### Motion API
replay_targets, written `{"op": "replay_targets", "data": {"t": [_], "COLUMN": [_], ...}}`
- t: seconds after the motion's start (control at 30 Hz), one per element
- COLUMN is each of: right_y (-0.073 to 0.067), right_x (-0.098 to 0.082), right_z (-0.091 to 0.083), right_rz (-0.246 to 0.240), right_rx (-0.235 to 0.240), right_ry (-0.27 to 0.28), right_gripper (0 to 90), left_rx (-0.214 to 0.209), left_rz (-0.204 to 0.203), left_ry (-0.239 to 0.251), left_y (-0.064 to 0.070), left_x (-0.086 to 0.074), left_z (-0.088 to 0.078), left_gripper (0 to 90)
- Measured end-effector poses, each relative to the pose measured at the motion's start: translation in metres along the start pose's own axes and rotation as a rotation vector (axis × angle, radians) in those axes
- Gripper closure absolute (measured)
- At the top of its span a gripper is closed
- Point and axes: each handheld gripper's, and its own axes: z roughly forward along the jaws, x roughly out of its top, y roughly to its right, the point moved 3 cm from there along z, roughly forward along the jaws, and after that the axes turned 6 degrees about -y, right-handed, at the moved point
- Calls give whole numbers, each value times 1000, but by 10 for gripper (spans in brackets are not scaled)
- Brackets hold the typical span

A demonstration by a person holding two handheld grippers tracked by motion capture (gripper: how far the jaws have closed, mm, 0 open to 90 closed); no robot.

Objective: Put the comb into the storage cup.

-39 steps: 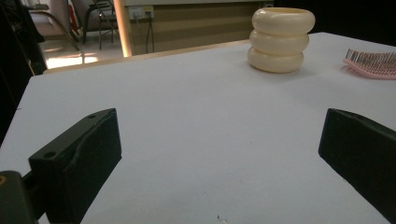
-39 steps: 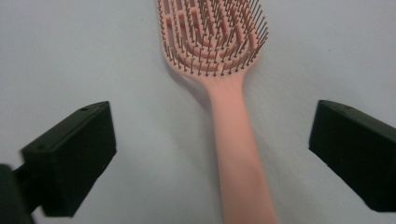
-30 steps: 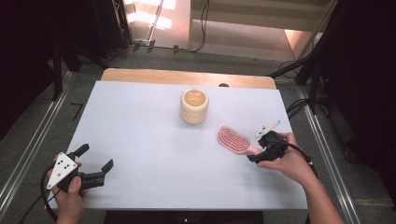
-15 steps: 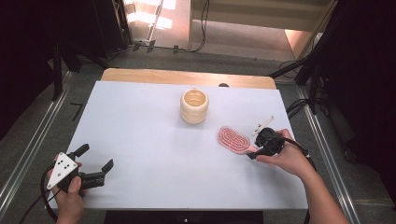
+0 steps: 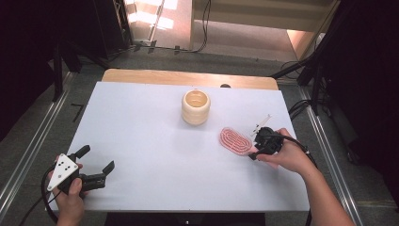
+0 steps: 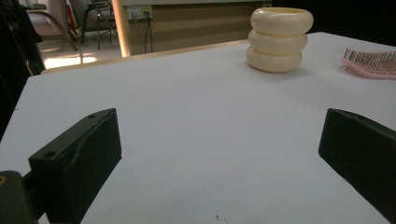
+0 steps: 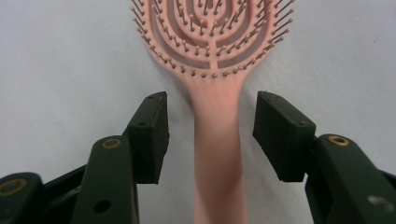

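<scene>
1. Desk — a white surface with a strip of bare wood along its far edge; it carries every item listed below.

2. Pink hairbrush — lies flat, bristles up, near the right edge of the desk at about mid-depth. Its oval head points toward the desk's middle and its handle toward the right edge. In the right gripper view the handle runs straight up the centre, with the head at the top.

3. Right gripper — held in the person's right hand at the handle end of the hairbrush. Its jaws stand about half open and have just been closing; the handle lies between them, with a strip of white desk visible on either side, so the pads do not yet press on it.

4. Left gripper — held in the left hand at the near left corner of the desk, well apart from the hairbrush. Its jaws are spread wide and hold nothing.

5. Cream ribbed cup — three stacked rings, upright, near the middle of the far edge, standing apart from the hairbrush head.
</scene>
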Motion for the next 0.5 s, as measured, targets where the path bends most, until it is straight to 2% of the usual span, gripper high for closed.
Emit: {"op": "replay_targets", "data": {"t": [0.17,0.5], "right_y": [1,1], "right_x": [2,6], "right_z": [0,4], "right_rz": [-6,-24], "right_rx": [17,24], "right_ry": [-19,-53], "right_gripper": [507,550], "left_rx": [-1,-3], "left_rz": [0,2], "left_ry": [-1,-1], "left_y": [0,0], "left_x": [0,0], "left_z": [0,0], "left_gripper": [1,1]}}
